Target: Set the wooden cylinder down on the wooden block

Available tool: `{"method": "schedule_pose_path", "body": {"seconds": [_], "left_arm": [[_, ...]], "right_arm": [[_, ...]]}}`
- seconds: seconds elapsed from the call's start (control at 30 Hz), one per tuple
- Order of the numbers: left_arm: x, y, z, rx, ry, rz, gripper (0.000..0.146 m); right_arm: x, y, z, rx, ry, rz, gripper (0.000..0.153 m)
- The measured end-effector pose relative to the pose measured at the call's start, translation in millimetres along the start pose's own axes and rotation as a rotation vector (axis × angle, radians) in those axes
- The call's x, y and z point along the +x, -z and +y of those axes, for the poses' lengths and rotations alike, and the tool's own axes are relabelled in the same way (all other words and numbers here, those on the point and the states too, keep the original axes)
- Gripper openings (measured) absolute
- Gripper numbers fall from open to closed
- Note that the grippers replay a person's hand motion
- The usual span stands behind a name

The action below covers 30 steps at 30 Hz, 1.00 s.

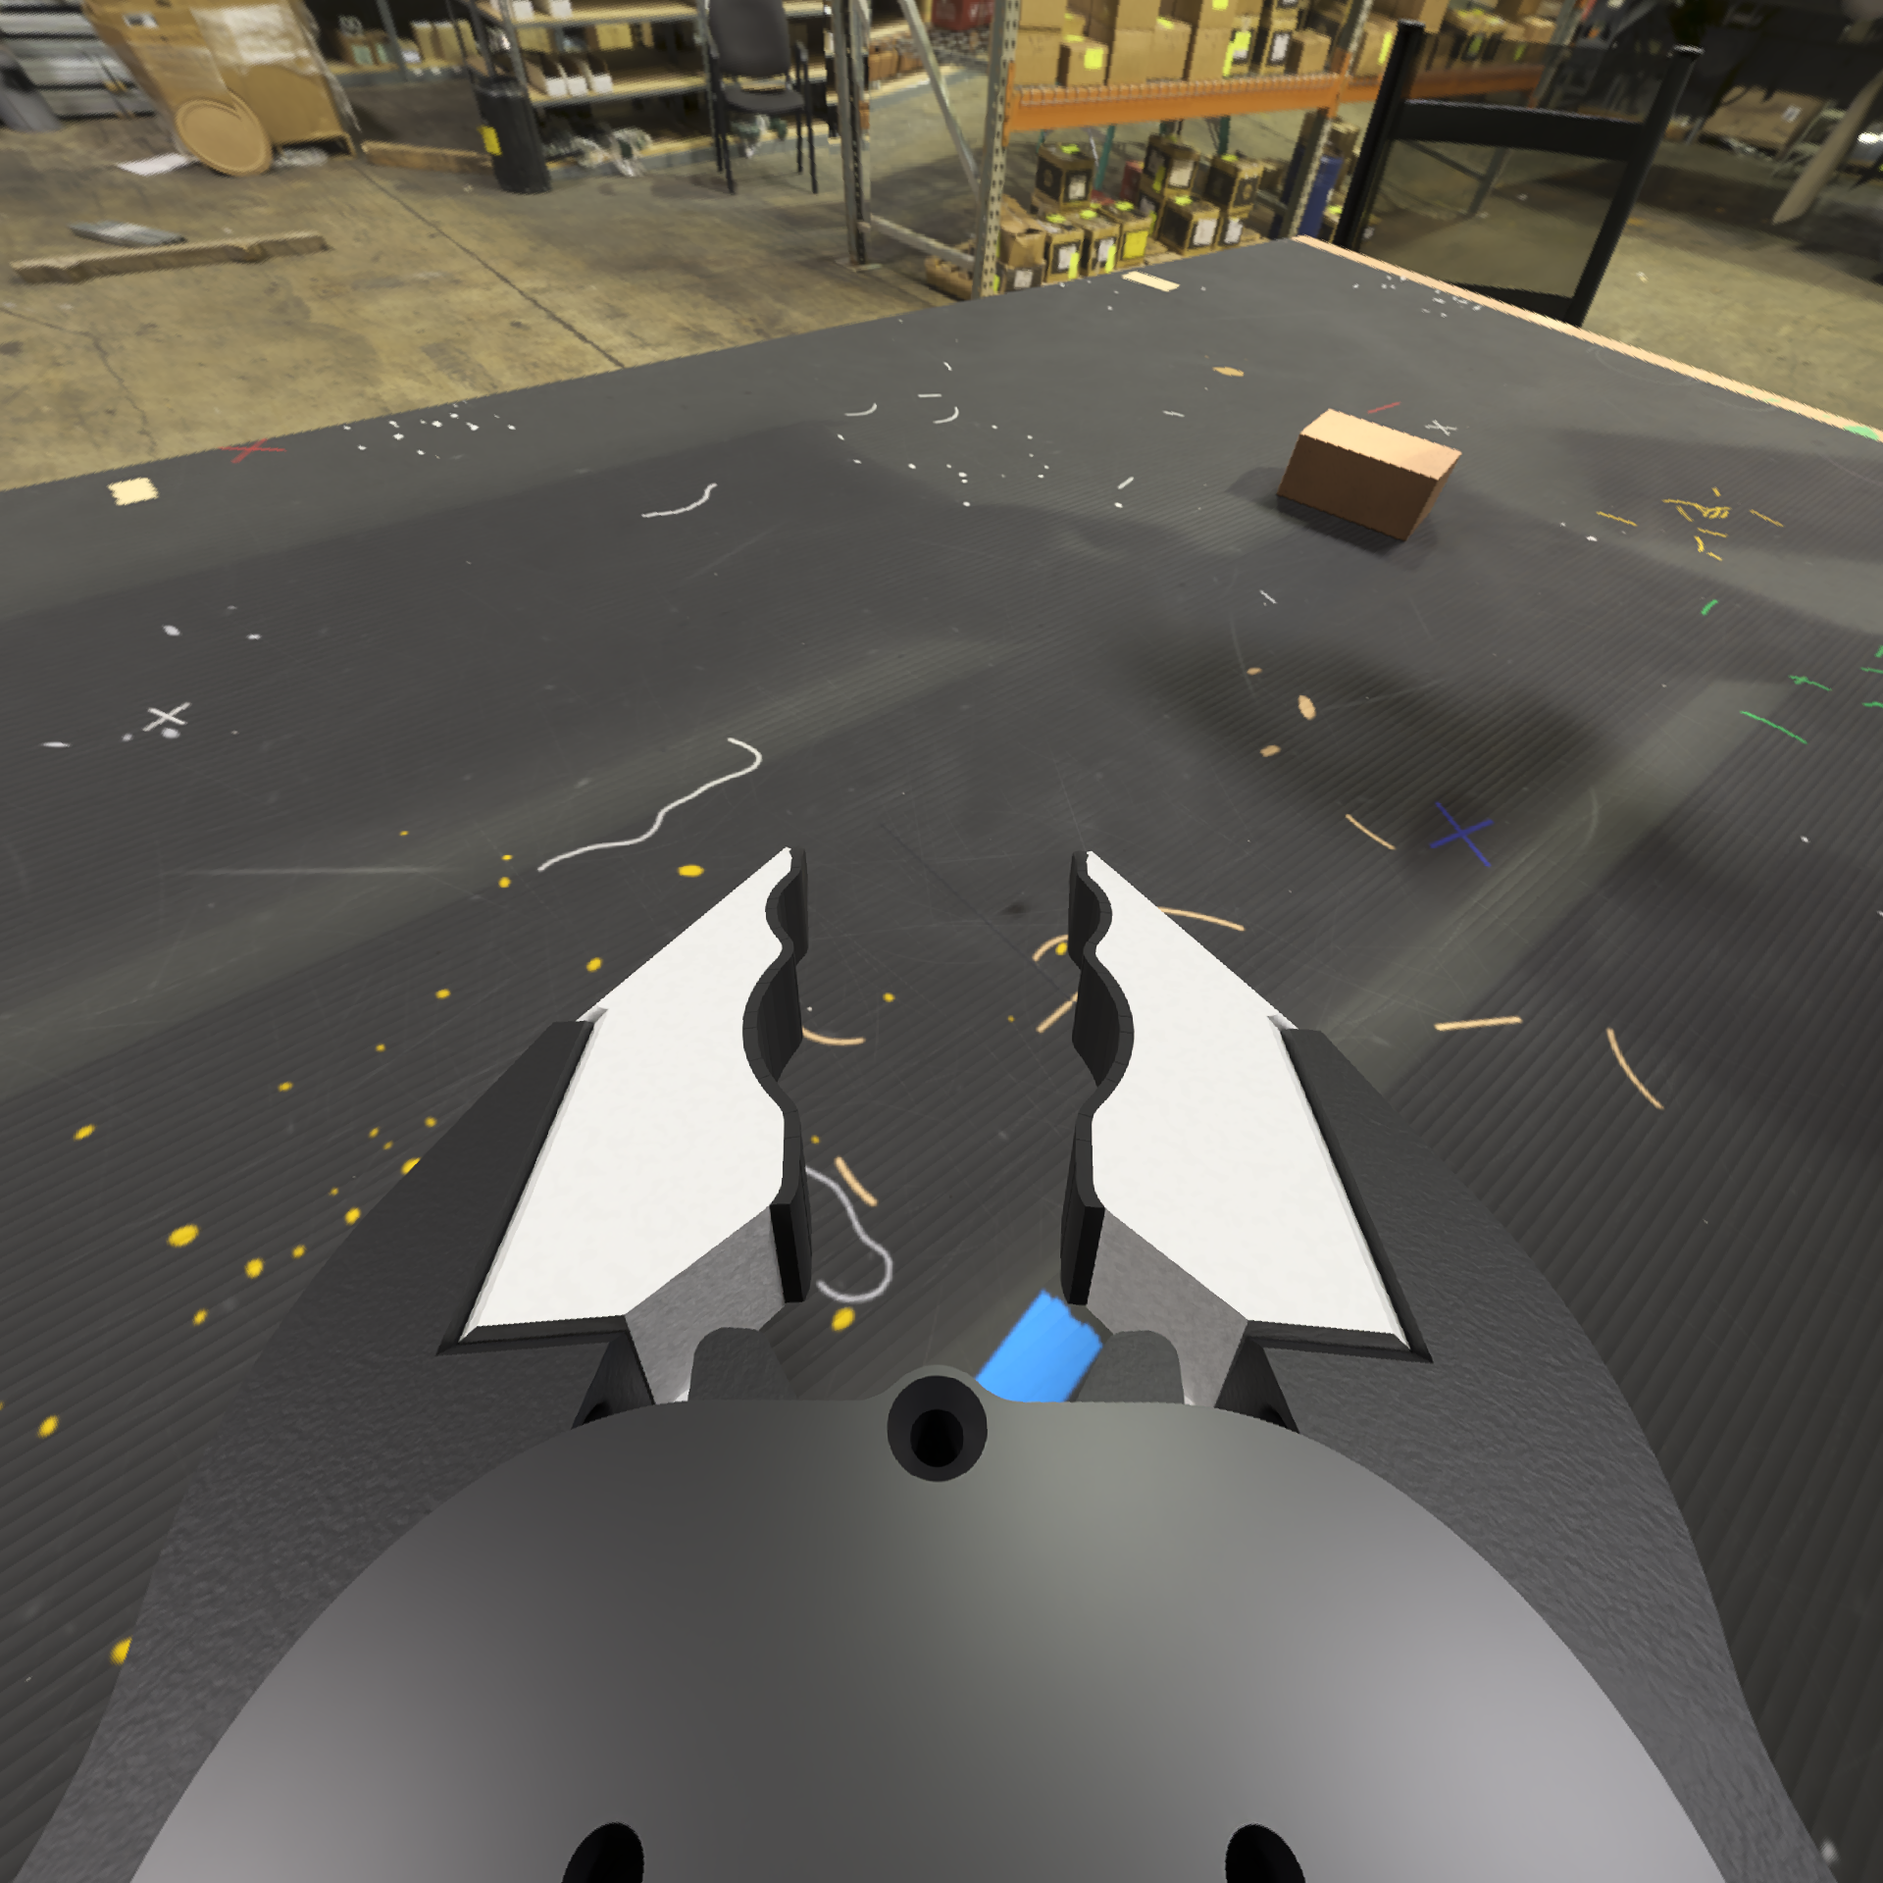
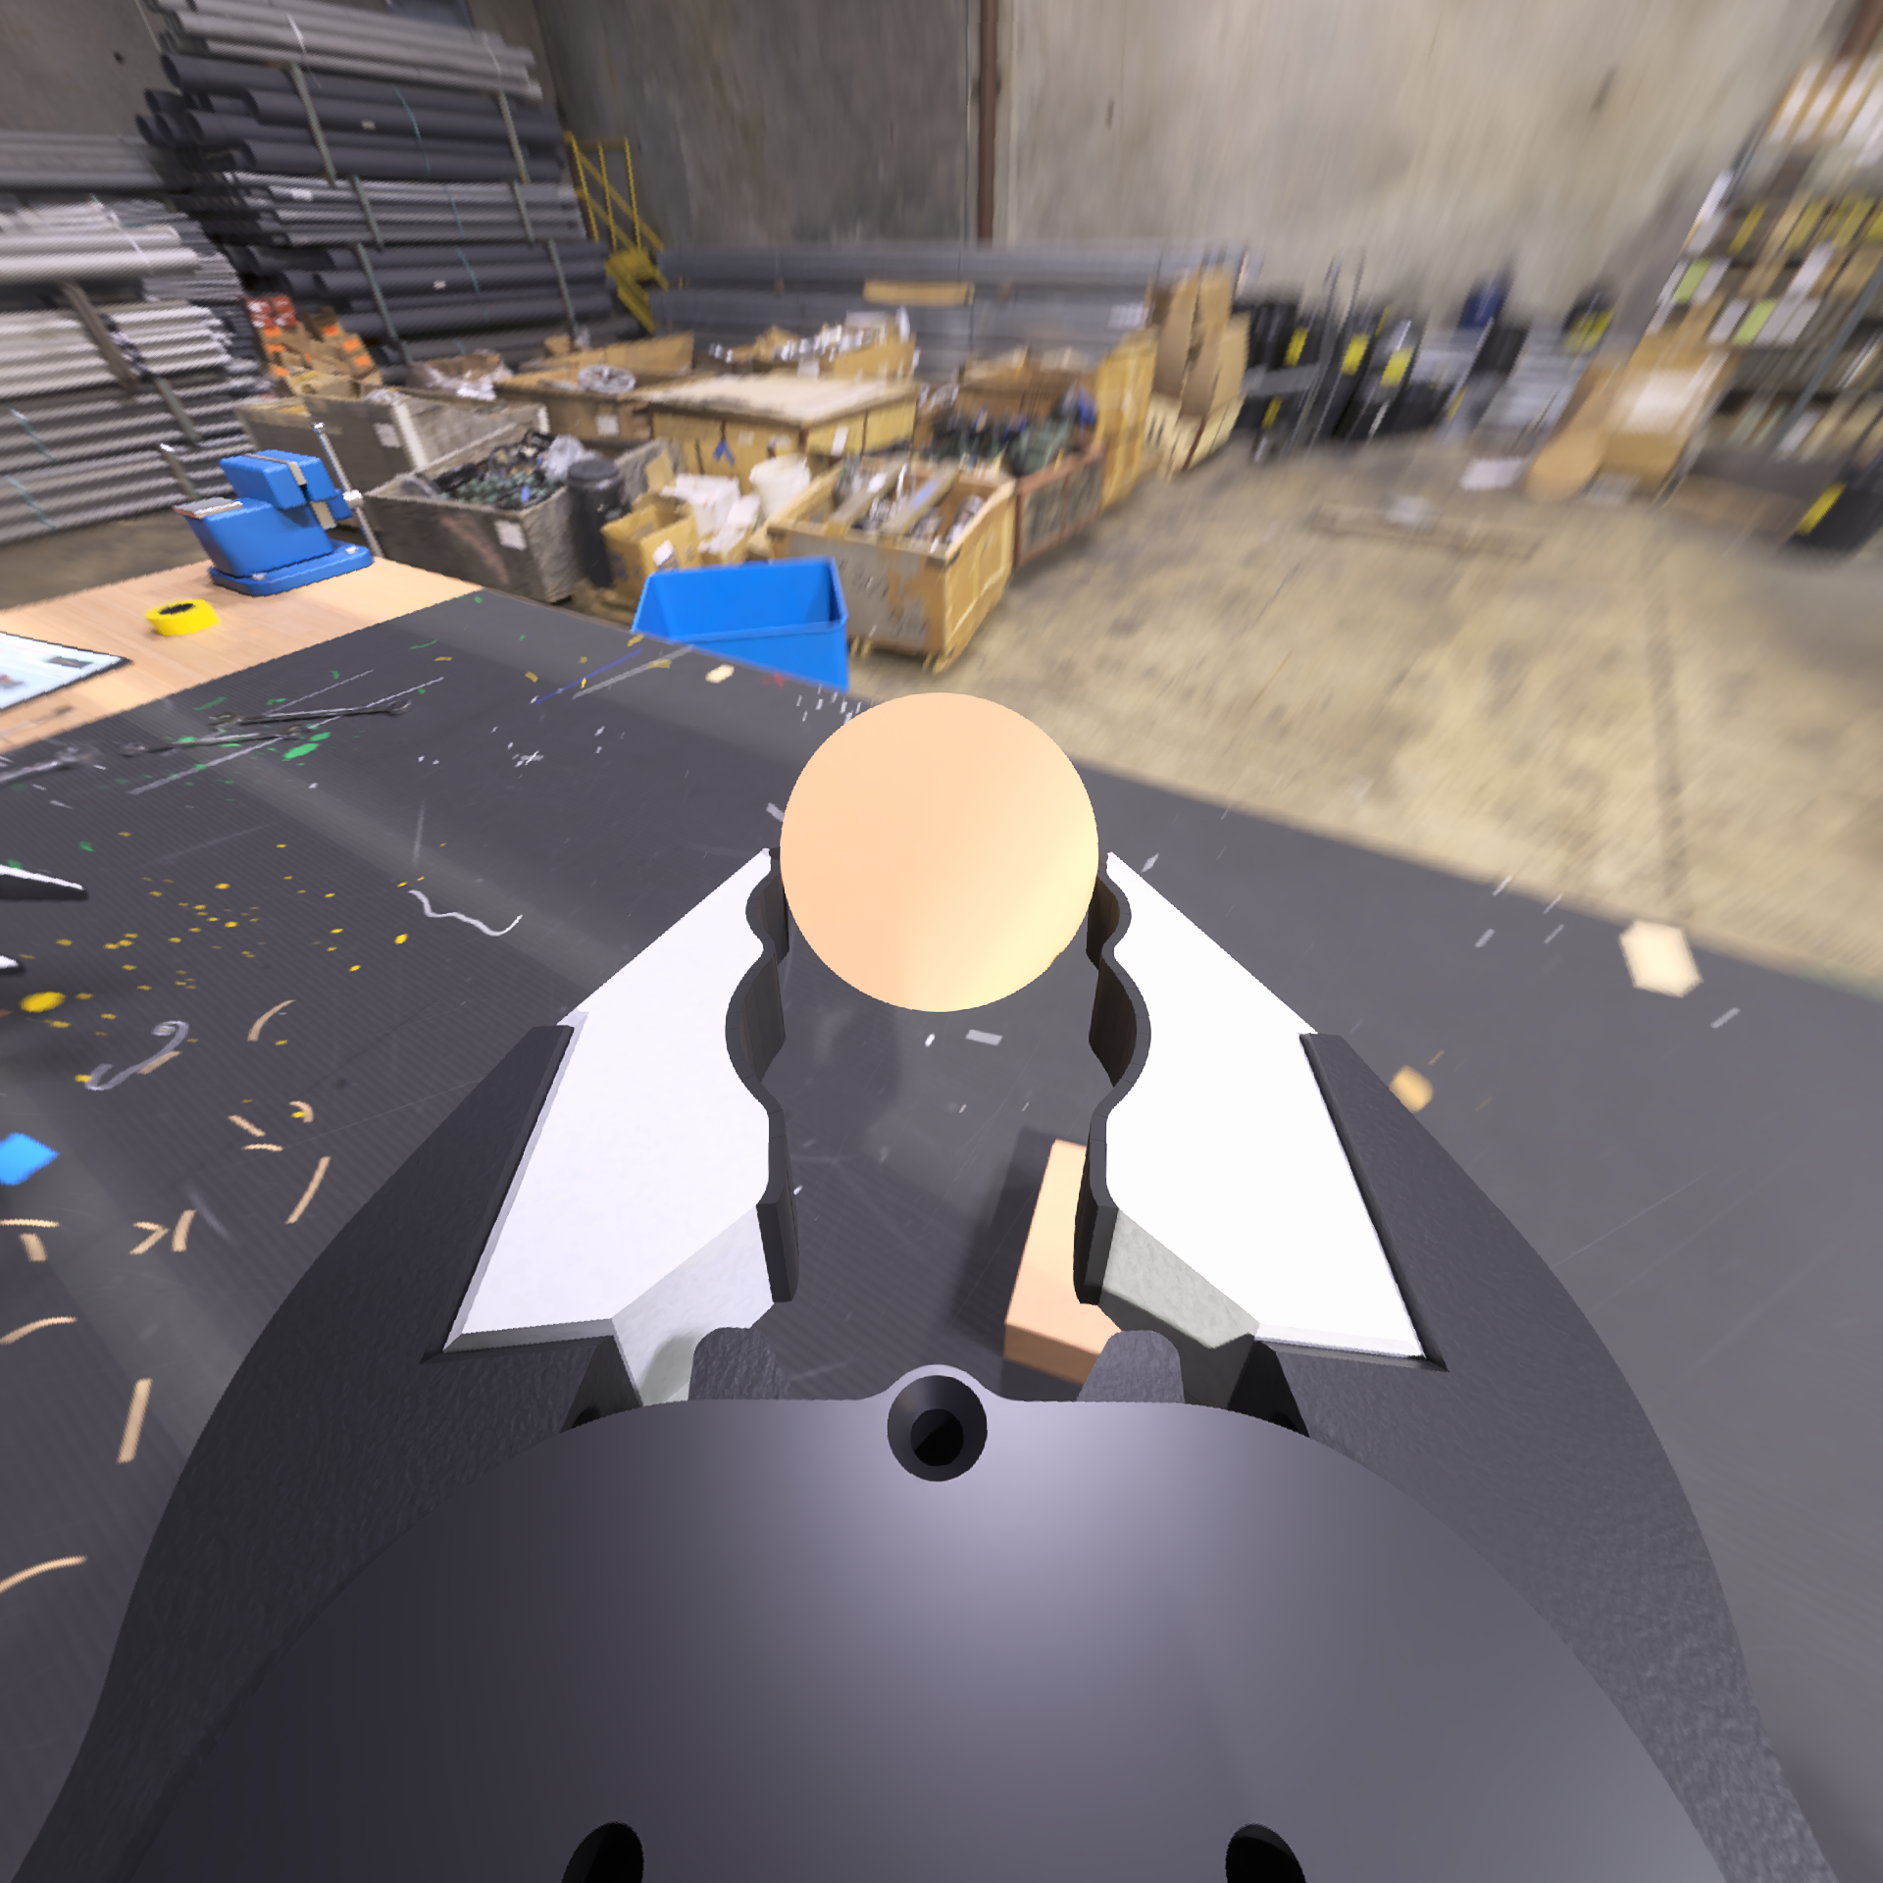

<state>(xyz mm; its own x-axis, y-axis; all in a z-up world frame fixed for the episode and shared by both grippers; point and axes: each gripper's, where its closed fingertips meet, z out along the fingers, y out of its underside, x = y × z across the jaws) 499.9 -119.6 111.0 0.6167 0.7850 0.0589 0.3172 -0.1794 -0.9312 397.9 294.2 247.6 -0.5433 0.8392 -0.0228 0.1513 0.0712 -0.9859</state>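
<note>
My right gripper (image 2: 937, 876) is shut on the wooden cylinder (image 2: 937, 851), which I see end-on as a pale round disc between the fingertips, held above the table. The wooden block (image 2: 1050, 1263) lies on the dark mat below and just right of centre, partly hidden by my right finger. In the left wrist view the same wooden block (image 1: 1365, 471) sits far off at the upper right of the mat. My left gripper (image 1: 937, 866) is open and empty, low over the mat.
The dark mat (image 1: 509, 662) is flecked with paint marks. A blue piece (image 1: 1039, 1350) lies under my left gripper. A blue vise (image 2: 275, 520), yellow tape roll (image 2: 181, 615) and wrenches (image 2: 296, 713) sit far left. A blue bin (image 2: 749, 616) stands beyond the table edge.
</note>
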Motion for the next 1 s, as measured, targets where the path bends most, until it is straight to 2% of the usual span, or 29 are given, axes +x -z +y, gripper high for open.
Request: {"method": "schedule_pose_path", "body": {"seconds": [0.13,0.33,0.5,0.7,0.77,0.87,0.93,1.0], "left_arm": [[0.9,-1.5,4.0,-0.008,0.003,0.014,0.051],[1.2,-4.7,5.6,0.01,0.023,0.044,0.048],[2.0,-9.4,10.3,-0.006,0.014,0.061,0.047],[1.8,-11.7,14.0,-0.012,0.018,0.084,0.047],[1.6,-11.3,13.9,-0.004,0.029,0.092,0.047],[-0.2,-9.1,14.1,0.001,0.032,0.094,0.047],[-4.4,-6.3,13.6,0.002,0.027,0.081,0.047],[-9.5,-2.8,11.1,0.014,0.03,0.061,0.048]], "right_arm": [[22.7,-38.5,48.2,-0.138,-0.302,-0.11,0.059],[34.2,-65.2,113.9,-0.437,-0.549,-0.09,0.059],[52.9,-61.8,158.6,-0.677,-0.5,0.077,0.059],[55.5,-58.3,177.0,-0.79,-0.358,0.143,0.059],[56.7,-57.0,167.9,-0.786,-0.274,0.172,0.063],[42.7,-53.5,120.3,-0.732,-0.161,0.141,0.076],[7.8,-52.8,71.3,-0.655,-0.046,0.049,0.09],[-52.2,-59.4,30.1,-0.547,0.102,-0.123,0.095]]}}
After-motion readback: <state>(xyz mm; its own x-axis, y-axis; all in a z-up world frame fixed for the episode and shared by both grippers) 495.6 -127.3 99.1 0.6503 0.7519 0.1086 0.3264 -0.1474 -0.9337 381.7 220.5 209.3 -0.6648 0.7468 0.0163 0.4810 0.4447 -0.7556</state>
